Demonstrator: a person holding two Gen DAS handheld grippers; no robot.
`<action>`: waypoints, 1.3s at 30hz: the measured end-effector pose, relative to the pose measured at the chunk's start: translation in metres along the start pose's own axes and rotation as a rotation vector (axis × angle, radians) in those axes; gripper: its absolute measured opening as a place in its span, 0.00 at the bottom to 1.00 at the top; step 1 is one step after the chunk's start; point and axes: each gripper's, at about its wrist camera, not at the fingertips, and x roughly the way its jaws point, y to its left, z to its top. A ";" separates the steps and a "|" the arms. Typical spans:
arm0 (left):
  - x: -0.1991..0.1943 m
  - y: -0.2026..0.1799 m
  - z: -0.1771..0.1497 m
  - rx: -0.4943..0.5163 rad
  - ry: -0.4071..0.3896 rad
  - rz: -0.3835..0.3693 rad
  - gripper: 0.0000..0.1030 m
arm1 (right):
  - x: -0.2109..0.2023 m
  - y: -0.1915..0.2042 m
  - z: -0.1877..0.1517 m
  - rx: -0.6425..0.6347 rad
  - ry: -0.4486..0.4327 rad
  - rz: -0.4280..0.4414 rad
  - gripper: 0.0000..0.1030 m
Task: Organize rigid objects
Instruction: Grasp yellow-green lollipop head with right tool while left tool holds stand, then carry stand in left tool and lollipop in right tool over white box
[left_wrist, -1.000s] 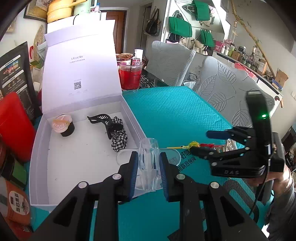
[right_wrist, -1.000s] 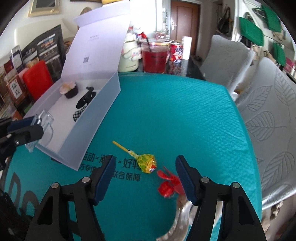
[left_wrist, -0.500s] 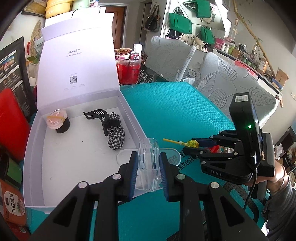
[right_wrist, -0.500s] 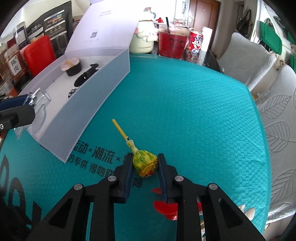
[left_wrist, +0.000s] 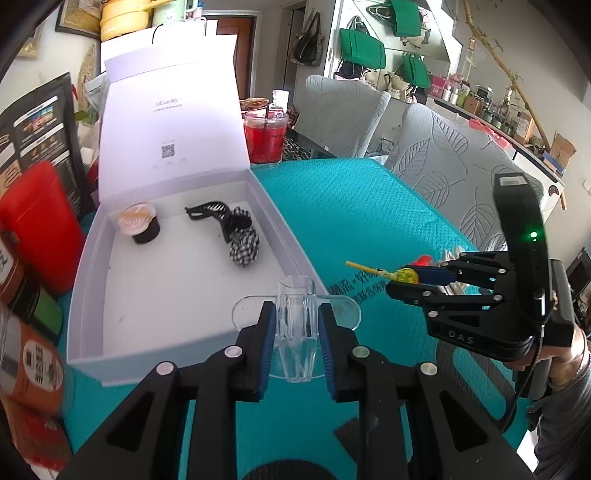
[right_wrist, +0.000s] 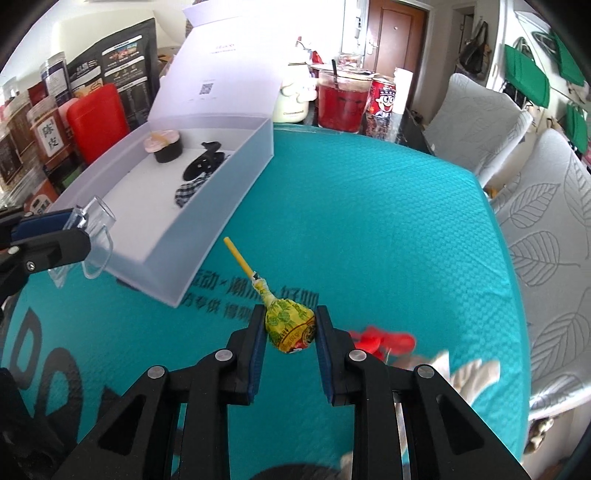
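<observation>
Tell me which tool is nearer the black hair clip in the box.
Left. The left tool, holding a clear holder, is over the box's near edge, facing the hair clip; the right tool is out over the mat.

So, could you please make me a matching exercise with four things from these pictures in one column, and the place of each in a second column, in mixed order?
Things:
1. lollipop
2. clear holder
3. black hair clip
4. red drink

Places:
A. inside the white box, next to the checked scrunchie
B. between the jaws of the right gripper
C. behind the box, beyond the teal mat
D. between the jaws of the left gripper

Pairs: 1-B, 2-D, 3-A, 4-C
</observation>
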 end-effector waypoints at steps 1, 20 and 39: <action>-0.003 0.001 -0.004 -0.005 0.001 0.000 0.22 | -0.004 0.003 -0.003 0.001 -0.003 -0.002 0.24; -0.065 0.031 -0.041 -0.033 -0.061 0.064 0.22 | -0.056 0.068 -0.027 -0.024 -0.079 0.008 0.24; -0.094 0.074 -0.038 -0.058 -0.135 0.173 0.22 | -0.071 0.124 -0.011 -0.067 -0.133 0.068 0.24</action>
